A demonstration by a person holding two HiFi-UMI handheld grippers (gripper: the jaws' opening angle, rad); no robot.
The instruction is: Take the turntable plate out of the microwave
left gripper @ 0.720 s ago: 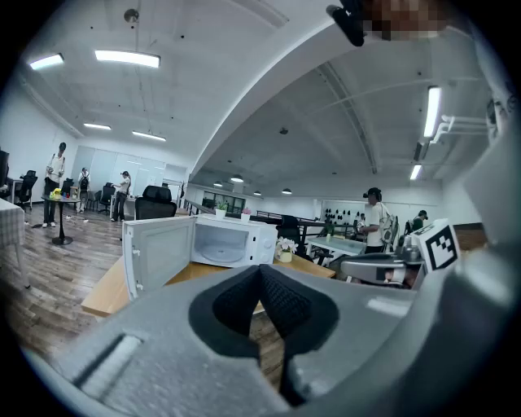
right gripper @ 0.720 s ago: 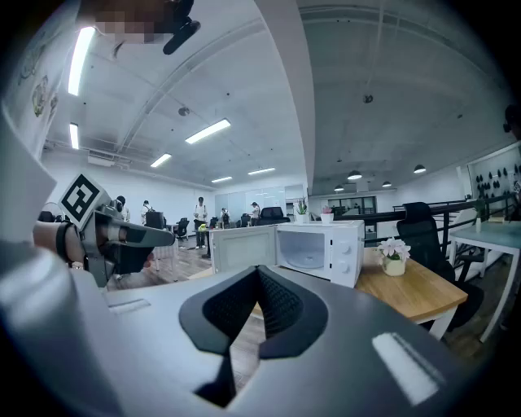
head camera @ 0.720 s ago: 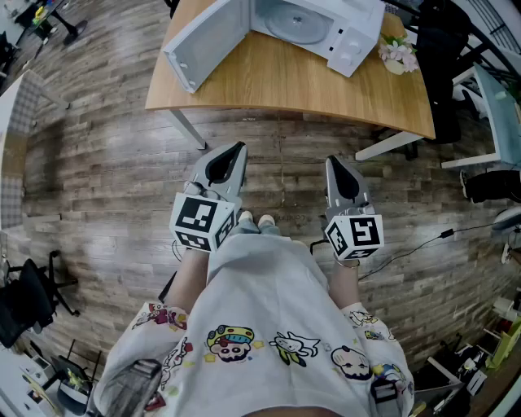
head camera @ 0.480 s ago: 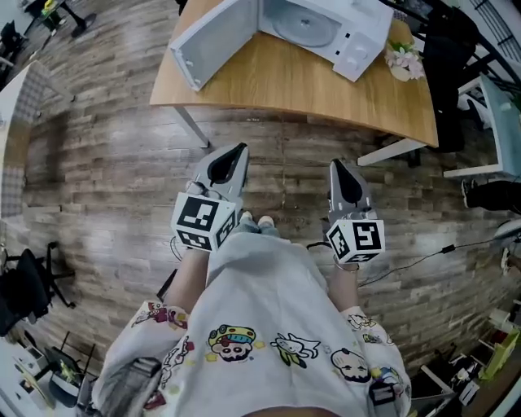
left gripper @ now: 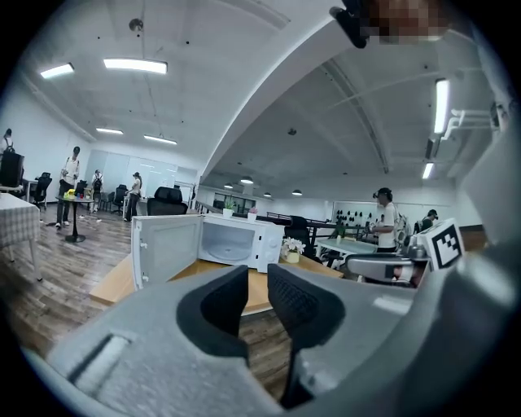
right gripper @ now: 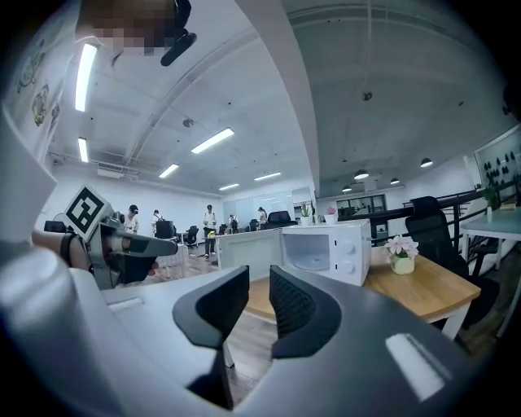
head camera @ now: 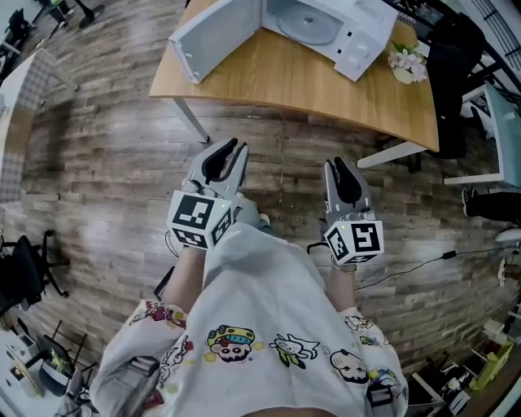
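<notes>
The turntable plate [head camera: 308, 24] lies flat inside the microwave [head camera: 362, 37], on the far side of the wooden counter [head camera: 309, 81]. The door [head camera: 213, 37] is swung wide to the left, so the cavity is open for a reach. A small flower pot [head camera: 407, 61] stands just right of the microwave.

The person stands well back on the plank floor [head camera: 106, 163] and carries both tools in front of the body, aimed at the counter. The left hand-held gripper [head camera: 230, 149] and the right hand-held gripper [head camera: 338, 165] each show a narrow gap between the jaws with nothing in it. That looks like a walking posture, not a reach.

Compared with a moment earlier, the left gripper has swung slightly left. Only one shoe [head camera: 252, 218] now shows where two did, which suggests a step in progress.
</notes>
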